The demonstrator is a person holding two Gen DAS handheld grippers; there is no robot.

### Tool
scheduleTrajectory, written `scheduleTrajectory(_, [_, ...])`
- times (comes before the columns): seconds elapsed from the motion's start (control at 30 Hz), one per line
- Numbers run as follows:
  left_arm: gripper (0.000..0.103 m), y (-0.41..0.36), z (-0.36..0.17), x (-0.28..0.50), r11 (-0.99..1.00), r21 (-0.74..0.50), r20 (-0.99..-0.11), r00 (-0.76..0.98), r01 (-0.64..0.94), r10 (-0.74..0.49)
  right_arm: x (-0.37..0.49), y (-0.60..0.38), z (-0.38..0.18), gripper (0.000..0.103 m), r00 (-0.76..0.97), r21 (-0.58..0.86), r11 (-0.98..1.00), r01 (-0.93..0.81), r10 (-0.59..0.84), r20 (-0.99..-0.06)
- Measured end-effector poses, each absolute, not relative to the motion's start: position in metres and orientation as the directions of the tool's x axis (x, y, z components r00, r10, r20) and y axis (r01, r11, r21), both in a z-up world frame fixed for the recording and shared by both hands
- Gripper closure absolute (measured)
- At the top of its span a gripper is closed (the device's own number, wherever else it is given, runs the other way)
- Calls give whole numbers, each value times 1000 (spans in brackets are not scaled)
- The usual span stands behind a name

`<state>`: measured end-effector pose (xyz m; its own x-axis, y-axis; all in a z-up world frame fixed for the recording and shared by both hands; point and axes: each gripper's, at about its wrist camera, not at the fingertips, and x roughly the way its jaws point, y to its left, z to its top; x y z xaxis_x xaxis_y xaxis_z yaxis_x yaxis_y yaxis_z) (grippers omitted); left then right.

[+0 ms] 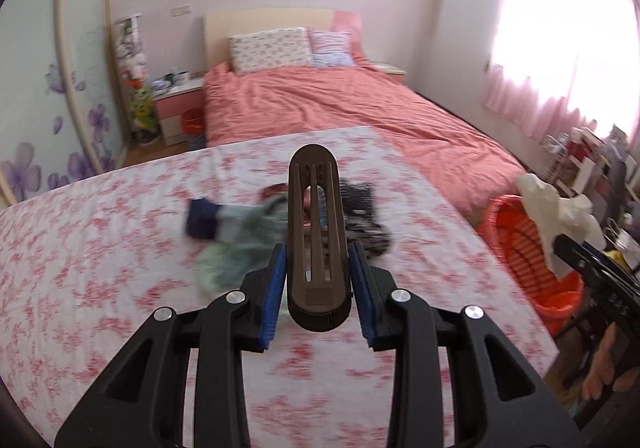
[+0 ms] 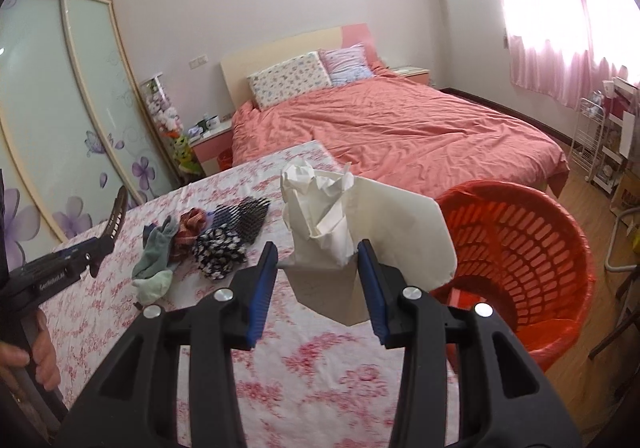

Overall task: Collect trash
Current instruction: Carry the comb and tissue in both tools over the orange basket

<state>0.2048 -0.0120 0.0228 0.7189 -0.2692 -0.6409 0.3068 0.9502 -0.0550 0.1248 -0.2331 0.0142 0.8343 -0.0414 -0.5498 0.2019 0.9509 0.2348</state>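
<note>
Coral-covered bed, floral pillow, pile of socks on floral cloth, pink curtains

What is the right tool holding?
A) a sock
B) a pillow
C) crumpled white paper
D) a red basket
C: the right tool is clamped on crumpled white paper, with the socks lying on the table and the red basket standing beside it.

Both wrist views look down along tongs (close) — sharing bed and table.

Black gripper arms, blue ribbed fingers, silver screws
</note>
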Motion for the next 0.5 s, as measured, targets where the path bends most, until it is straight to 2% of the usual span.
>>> scheduleTrajectory(0.5, [70,-139,11,193,837,-137,-644,594,530,-482,93,-323,11,62,829,281,887,366,-174,-531])
